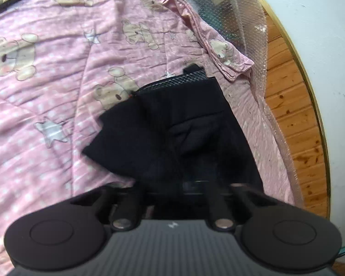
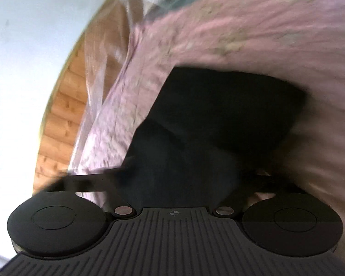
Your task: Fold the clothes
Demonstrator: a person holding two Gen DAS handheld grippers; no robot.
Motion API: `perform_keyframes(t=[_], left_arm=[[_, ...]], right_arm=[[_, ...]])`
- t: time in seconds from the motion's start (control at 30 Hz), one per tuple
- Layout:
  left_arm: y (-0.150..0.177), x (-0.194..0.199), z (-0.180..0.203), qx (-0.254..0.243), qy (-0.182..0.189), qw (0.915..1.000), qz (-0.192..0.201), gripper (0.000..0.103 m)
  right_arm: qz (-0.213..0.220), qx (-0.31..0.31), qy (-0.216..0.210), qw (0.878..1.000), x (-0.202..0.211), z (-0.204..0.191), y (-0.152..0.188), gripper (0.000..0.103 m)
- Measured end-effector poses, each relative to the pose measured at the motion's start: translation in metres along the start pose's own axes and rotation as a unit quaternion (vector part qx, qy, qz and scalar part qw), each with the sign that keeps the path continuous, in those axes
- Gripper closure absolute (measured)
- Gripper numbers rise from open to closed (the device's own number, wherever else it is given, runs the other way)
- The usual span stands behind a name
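Note:
A black garment (image 1: 172,124) with a mesh-edged band at its far end lies on a pink bear-print blanket (image 1: 57,80). It drapes over my left gripper (image 1: 184,179), whose fingers are hidden under the cloth, so the jaws seem closed on it. In the blurred right wrist view the same black garment (image 2: 218,115) covers my right gripper (image 2: 179,179). Its fingers are hidden under the cloth. The pink blanket (image 2: 241,34) lies behind it.
The blanket's hemmed corner (image 1: 230,69) lies folded near clear bubble wrap (image 1: 253,34). Wooden floor (image 1: 294,115) and a white wall (image 1: 322,46) lie to the right of the left gripper. In the right wrist view the wooden floor (image 2: 64,115) lies to the left.

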State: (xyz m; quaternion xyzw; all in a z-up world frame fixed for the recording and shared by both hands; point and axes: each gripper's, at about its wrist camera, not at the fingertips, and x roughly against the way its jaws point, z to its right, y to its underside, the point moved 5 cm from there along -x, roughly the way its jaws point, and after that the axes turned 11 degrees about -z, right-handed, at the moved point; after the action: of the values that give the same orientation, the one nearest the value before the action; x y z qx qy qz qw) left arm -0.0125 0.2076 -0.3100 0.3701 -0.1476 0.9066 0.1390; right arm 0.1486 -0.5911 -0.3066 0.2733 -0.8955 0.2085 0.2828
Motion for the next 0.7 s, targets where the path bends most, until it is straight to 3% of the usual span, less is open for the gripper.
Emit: perform_keyframes(t=[0.23, 0.43, 0.6, 0.7], left_arm=[[-0.001, 0.068, 0.044, -0.01, 0.081, 0.9966, 0.011, 0.096], [-0.023, 0.133, 0.102, -0.006, 0.116, 0.9933, 0.0, 0.097], [-0.043, 0.189, 0.156, 0.012, 0.147, 0.989, -0.011, 0.097], [-0.07, 0.196, 0.187, 0.045, 0.116, 0.9921, -0.015, 0.096]], right_arm=[[0.011, 0.094, 0.01, 0.995, 0.048, -0.06, -0.023, 0.103], [0.011, 0.134, 0.048, 0.99, 0.08, -0.081, -0.029, 0.103], [-0.017, 0.163, 0.064, 0.984, 0.114, -0.125, -0.029, 0.103], [-0.048, 0.165, 0.073, 0.982, 0.129, -0.143, -0.033, 0.103]])
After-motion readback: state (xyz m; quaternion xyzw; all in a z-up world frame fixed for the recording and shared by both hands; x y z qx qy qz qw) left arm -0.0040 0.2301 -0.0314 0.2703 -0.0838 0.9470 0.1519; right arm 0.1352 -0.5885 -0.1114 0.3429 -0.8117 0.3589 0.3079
